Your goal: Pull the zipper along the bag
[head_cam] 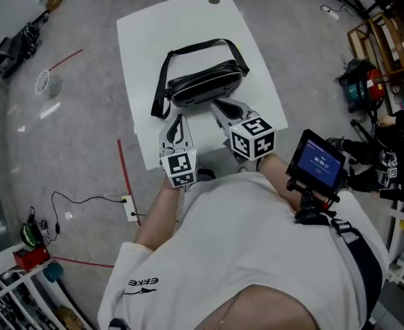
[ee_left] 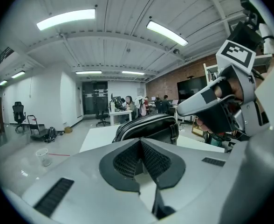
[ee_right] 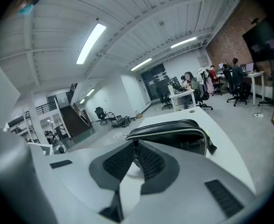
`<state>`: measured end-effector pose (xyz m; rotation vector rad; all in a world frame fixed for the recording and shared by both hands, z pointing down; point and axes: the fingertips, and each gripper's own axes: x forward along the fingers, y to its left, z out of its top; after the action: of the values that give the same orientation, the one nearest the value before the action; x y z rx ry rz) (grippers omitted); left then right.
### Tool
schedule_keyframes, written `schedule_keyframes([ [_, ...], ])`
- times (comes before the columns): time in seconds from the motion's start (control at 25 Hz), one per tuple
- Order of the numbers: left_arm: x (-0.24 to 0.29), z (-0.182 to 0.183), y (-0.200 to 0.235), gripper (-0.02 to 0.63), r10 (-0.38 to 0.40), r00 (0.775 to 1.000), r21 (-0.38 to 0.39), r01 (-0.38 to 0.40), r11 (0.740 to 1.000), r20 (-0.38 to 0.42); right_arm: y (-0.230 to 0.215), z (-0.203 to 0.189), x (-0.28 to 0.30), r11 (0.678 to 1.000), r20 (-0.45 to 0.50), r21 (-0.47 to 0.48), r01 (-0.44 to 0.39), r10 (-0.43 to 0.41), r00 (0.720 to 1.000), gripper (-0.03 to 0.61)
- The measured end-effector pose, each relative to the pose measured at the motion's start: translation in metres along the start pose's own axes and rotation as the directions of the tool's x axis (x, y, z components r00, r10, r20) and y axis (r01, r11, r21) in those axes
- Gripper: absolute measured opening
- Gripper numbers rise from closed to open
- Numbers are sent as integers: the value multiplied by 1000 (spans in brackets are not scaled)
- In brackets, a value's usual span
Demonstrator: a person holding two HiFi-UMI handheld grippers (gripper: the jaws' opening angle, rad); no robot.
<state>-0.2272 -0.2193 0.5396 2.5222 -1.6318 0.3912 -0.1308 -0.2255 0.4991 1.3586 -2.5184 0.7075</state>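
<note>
A black bag [head_cam: 205,82] with a long strap [head_cam: 162,88] lies on the white table [head_cam: 147,33]. In the head view my left gripper [head_cam: 179,119] sits just short of the bag's near left end, and my right gripper [head_cam: 216,104] points at its near side by the middle. Neither visibly touches it. The left gripper view has the bag [ee_left: 146,127] just beyond the left gripper [ee_left: 140,142], whose pads meet with nothing between them. The bag [ee_right: 174,134] rises behind the right gripper [ee_right: 136,146], also shut and empty. The zipper pull is not visible.
The right gripper [ee_left: 221,106] stands close on the right in the left gripper view. A cable hole [head_cam: 214,1] marks the table's far edge. A small screen [head_cam: 316,162] is mounted by the person's right side. A cup [head_cam: 46,82] and a power strip [head_cam: 129,207] lie on the floor.
</note>
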Motion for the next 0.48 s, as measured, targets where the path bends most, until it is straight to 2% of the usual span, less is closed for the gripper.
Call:
schedule_keyframes([
  [0.2,-15,10,-41,3,39,999,-26,-39,999,16,-17,-9,-49,1000,22,4,-15,15,1000,29],
  [0.36,-35,24,-97,3,67,997,-47,-65,997,32,-39,-17,-111,1000,41,2,-19,19,999,28],
  [0.48,-46,19,-109,3,89,996,-89,-86,992,29,-45,-33,-125,1000,36,5,-24,24,999,28],
])
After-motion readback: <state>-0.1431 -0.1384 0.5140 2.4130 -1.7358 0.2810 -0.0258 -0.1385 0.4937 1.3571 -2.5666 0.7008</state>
